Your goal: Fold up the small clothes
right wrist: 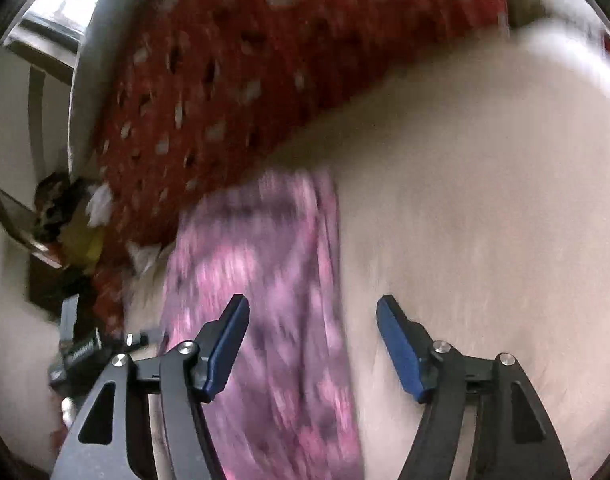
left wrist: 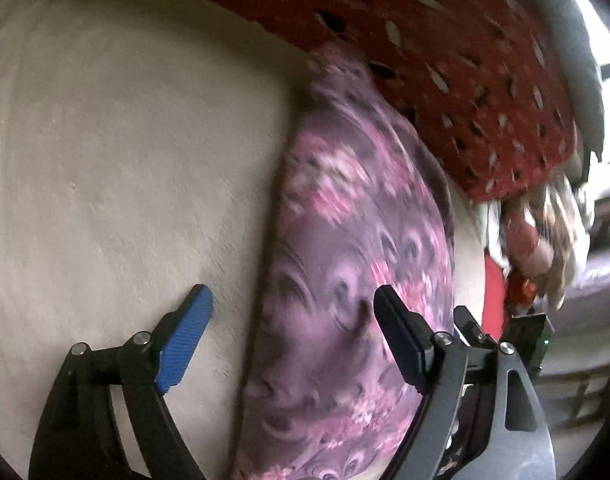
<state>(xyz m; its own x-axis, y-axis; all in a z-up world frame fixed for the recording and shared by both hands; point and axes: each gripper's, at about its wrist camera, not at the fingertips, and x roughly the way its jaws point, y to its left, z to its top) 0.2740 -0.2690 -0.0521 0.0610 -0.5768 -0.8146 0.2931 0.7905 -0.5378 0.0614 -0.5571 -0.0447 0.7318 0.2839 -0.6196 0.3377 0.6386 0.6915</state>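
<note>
Lying flat on the cream sheet point(left wrist: 125, 140), the purple-pink patterned garment point(left wrist: 345, 260) runs as a long strip, its far end touching the red spotted cloth point(left wrist: 445, 60). Left tongs point(left wrist: 293, 320) released, holding nothing; one blue pad over bare sheet, the other over the garment. Right tongs point(right wrist: 313, 332) also spread wide and unloaded, straddling the garment's edge point(right wrist: 273, 280). Both views motion-blurred. Jumbled clothes pile point(left wrist: 545, 232) sits past the red cloth's corner; surface type unclear, bed or tabletop.
</note>
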